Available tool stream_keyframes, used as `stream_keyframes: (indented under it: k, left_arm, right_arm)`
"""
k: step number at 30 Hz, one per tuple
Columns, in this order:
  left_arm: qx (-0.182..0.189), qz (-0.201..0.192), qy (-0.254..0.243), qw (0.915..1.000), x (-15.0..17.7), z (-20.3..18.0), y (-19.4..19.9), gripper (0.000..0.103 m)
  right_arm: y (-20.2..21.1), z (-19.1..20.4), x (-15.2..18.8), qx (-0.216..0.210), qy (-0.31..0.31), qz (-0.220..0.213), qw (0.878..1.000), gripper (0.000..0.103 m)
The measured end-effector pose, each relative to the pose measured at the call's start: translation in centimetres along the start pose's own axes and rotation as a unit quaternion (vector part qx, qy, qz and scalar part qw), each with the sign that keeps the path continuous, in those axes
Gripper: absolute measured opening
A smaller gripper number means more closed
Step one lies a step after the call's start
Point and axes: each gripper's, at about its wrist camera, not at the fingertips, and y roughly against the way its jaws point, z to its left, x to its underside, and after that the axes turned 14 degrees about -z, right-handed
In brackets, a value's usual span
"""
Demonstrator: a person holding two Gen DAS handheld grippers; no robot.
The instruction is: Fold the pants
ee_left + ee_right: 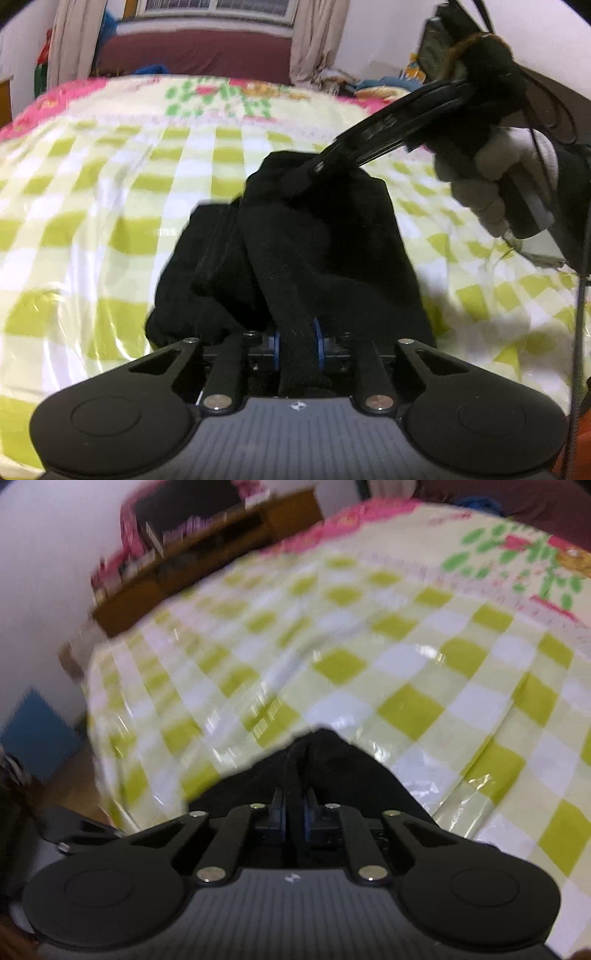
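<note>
The black pants hang bunched above a bed covered in a green-and-white checked sheet. My left gripper is shut on a fold of the pants at the near end. My right gripper enters the left wrist view from the upper right, held by a white-gloved hand, and is shut on the far end of the pants. In the right wrist view my right gripper pinches black pants fabric over the checked sheet.
A dark red headboard and curtains stand past the bed's far end. A wooden shelf unit stands beside the bed against a white wall. A blue object lies on the floor at the left.
</note>
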Motion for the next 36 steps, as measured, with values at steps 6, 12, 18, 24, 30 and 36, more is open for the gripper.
stream_keyframes:
  k: [6,12,18,24,30,36]
  left_arm:
    - [0.002,-0.042,-0.032,0.9986,-3.2,0.4,2.4,0.032]
    - [-0.04,-0.02,-0.033,0.9984,-3.4,4.9,-1.0,0.032]
    - [-0.059,0.006,-0.012,0.9982,-1.2,7.9,-4.5,0.037]
    - [-0.07,0.0,0.007,0.9975,-1.9,10.2,-4.6,0.046]
    - [-0.125,-0.002,-0.023,0.9919,-1.8,9.7,-4.8,0.057]
    - [-0.227,0.001,-0.103,0.9685,-2.7,8.8,-4.2,0.057]
  right_arm:
    - [2.3,1.3,-2.9,-0.006,-0.011,-0.052,0.999,0.008]
    - [-4.5,-1.3,-2.5,0.026,-0.057,-0.04,0.997,0.008]
    - [-11.2,-4.1,1.1,0.068,-0.07,-0.03,0.995,0.011]
    - [-11.1,-5.2,1.2,0.074,-0.082,-0.041,0.993,0.021]
    - [-9.5,-4.7,1.1,0.096,-0.076,-0.071,0.99,0.041]
    - [-1.8,-3.1,-0.3,0.102,-0.054,-0.153,0.981,0.042]
